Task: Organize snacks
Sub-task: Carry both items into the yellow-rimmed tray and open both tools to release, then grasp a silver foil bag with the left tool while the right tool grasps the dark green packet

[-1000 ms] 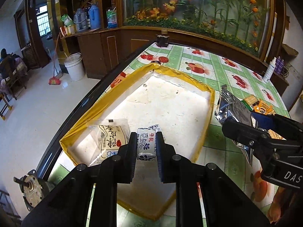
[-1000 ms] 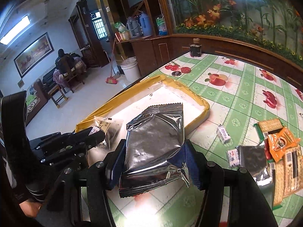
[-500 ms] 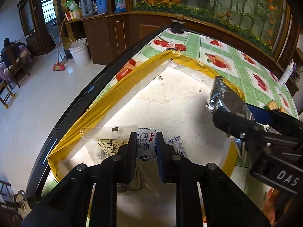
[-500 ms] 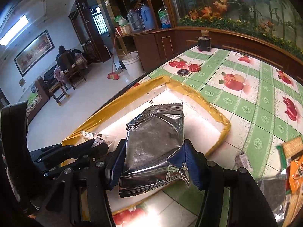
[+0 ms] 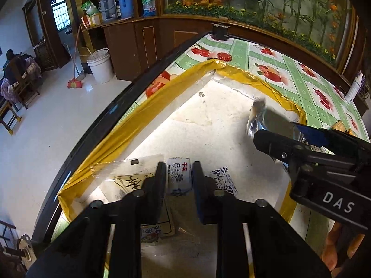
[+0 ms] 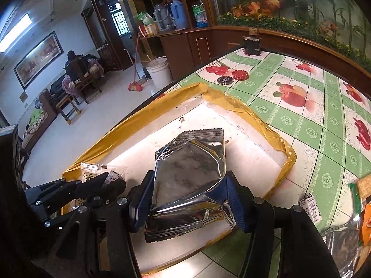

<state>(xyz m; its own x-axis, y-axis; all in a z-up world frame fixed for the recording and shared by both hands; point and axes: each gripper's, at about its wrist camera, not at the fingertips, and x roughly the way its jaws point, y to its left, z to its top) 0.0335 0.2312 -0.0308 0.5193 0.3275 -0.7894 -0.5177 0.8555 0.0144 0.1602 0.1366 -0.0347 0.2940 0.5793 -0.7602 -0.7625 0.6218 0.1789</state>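
A small white candy [image 5: 179,176] with blue and red print sits between the fingers of the left claw [image 5: 179,180], low over the near end of a white tray [image 5: 208,125] edged in yellow. The jaws are opening, and a thin gap shows on each side of the candy. Beside it in the tray lie a clear packet [image 5: 129,173] and a small patterned sachet [image 5: 223,179]. The right claw [image 6: 189,199] grips a crinkled silver bag [image 6: 192,162] by its sides above the tray's middle. The tray rests on a bench [image 6: 301,106] with a green fruit-print cloth; more snack packs [image 6: 357,199] lie at the right edge.
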